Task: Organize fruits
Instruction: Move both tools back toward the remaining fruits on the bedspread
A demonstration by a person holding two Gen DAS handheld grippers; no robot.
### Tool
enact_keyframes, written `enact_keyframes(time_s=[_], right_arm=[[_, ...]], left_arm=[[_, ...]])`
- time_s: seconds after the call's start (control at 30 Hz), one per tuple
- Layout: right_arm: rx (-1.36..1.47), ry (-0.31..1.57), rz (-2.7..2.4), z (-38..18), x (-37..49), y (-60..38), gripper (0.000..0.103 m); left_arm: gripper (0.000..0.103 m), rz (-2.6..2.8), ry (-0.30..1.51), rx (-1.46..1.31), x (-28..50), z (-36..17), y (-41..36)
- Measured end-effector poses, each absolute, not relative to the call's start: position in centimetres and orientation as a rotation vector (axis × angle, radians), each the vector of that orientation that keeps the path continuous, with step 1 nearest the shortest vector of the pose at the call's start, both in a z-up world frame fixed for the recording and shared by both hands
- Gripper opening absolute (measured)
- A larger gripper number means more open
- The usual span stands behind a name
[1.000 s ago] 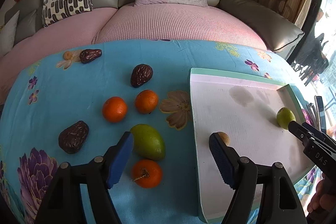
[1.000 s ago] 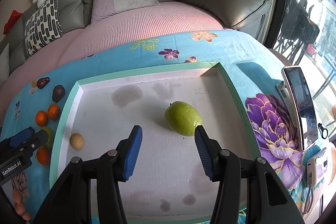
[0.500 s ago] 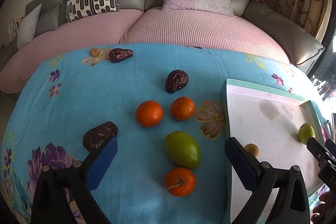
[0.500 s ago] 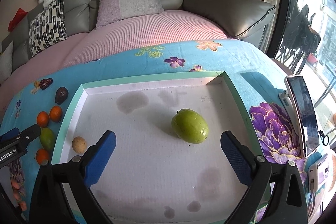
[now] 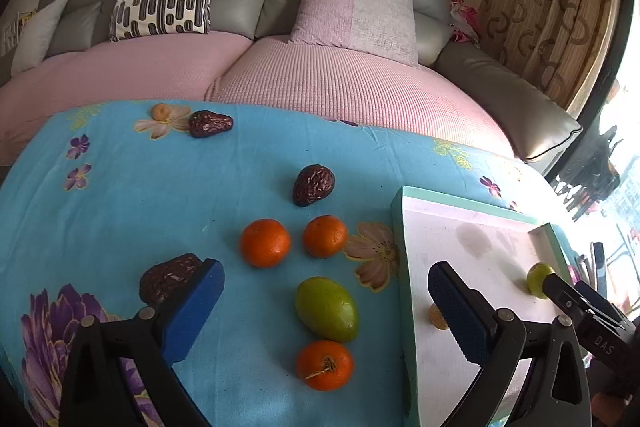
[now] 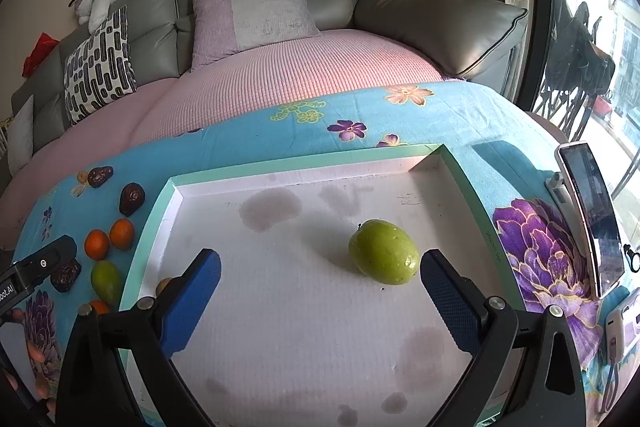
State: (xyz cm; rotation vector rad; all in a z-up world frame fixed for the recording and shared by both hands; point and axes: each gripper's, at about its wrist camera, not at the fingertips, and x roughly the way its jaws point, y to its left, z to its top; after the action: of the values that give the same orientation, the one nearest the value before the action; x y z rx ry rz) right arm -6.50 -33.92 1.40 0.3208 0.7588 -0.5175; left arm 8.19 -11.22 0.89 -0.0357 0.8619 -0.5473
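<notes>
1. The left gripper (image 5: 324,301) is wide open and holds nothing; it hangs over the blue cloth (image 5: 168,195), and the green mango (image 5: 326,309) lies between its pads.
2. The right gripper (image 6: 320,283) is also wide open and empty, above the tray (image 6: 280,169), with a second green fruit (image 6: 383,251) lying free just beside its right pad.
3. I judge the step in hand is to pick the green mango. To do it well, lower the left gripper straight down, so the pads close on the long sides and do not push the orange (image 5: 325,365) that almost touches it at the near side.
4. The tray sits at the right edge of the cloth. Inside it are the second green fruit near the right wall and a small tan fruit (image 6: 163,283) near the left wall.
5. Outside the tray remain two more oranges (image 5: 265,242) and three dark wrinkled fruits (image 5: 314,183).
</notes>
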Motion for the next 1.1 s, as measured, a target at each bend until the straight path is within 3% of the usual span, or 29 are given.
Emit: enact_keyframes(time_s=[0.73,0.77,0.87,1.03,1.1], right_arm=[[0.192,0.717,-0.226,2.6,-1.4,-24.6,0.099],[0.185,0.718,-0.206,2.5,-1.1,-23.9,0.098],[0.165,0.727,-0.142,2.3,0.0,-22.0,0.081],[0.152,0.770,-0.083,0.9,2.0,-19.8,0.073],[0.143,0.791,-0.069,0.2,2.6,-19.2,0.065]], left_arm=[[0.103,-0.298,0.802,-0.054,10.8,2.6,-2.8],[0.103,-0.294,0.809,-0.061,10.9,2.5,-2.4],[0.101,-0.285,0.836,-0.081,11.4,2.1,-1.5],[0.091,-0.300,0.903,-0.087,12.1,0.5,-1.5],[0.089,-0.313,0.928,-0.095,12.3,-0.2,-1.6]])
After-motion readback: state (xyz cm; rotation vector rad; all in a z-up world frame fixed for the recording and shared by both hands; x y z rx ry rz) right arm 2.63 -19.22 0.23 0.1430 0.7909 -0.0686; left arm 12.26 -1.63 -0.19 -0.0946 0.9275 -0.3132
